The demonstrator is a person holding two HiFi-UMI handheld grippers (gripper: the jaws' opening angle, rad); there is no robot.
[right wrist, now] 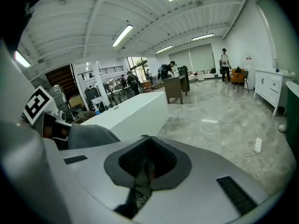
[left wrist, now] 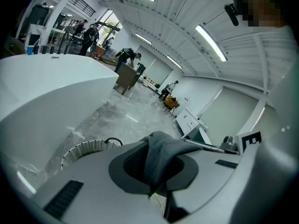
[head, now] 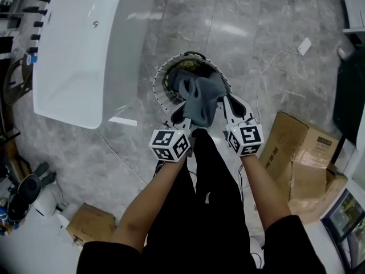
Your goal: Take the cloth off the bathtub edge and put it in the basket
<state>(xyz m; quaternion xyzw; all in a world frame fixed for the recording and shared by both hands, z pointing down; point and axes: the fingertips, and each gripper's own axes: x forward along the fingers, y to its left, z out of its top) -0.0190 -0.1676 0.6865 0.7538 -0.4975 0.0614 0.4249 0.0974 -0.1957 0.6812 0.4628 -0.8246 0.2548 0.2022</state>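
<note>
Grey cloth [head: 198,100] bunched over the basket [head: 161,79], pinched from both sides.
It covers most of the basket's mouth, so what's inside is hard to make out; left gripper [head: 179,114] and right gripper [head: 226,106] fingers are clamped tight on it, bathtub [head: 74,56] just beside the basket.

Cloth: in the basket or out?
Out, not released: the cloth hangs bunched over the basket, left gripper and right gripper both shut on it. Whether its lower end touches inside, cannot tell.
</note>
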